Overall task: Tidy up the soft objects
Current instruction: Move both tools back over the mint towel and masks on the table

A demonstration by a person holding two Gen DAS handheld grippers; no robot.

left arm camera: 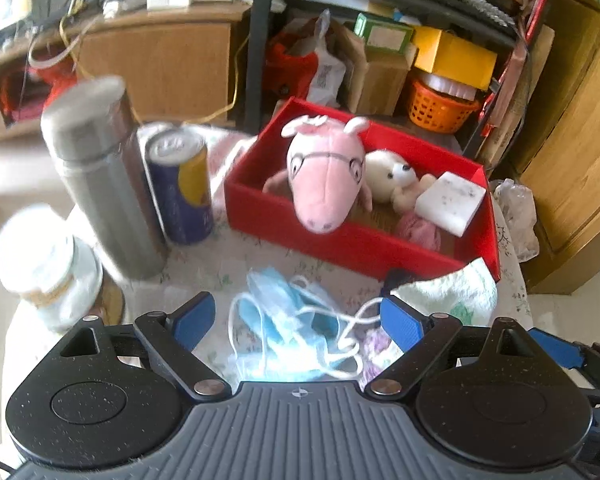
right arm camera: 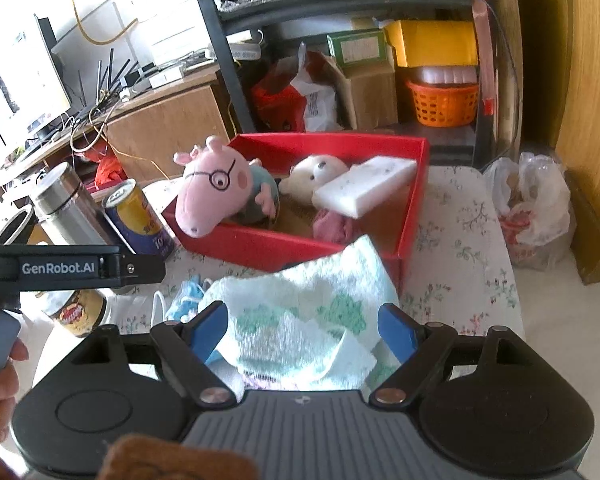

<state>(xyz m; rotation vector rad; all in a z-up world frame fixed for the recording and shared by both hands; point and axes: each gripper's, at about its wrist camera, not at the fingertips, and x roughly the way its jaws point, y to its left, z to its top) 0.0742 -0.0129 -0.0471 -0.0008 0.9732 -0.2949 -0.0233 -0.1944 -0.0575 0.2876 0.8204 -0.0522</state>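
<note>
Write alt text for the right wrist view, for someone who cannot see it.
The right gripper holds its blue-padded jaws open around a white and green terry towel on a floral tablecloth. Behind it, a red cardboard box contains a pink pig plush with glasses, a cream plush bear and a white sponge block.

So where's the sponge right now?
The sponge leans in the red box's right half, propped against the white bear, above the pink cloth.

Home living room: wooden cabinet (left arm camera: 572,128), cluttered shelf (right arm camera: 380,60), flowered tablecloth (right arm camera: 460,232).
</note>
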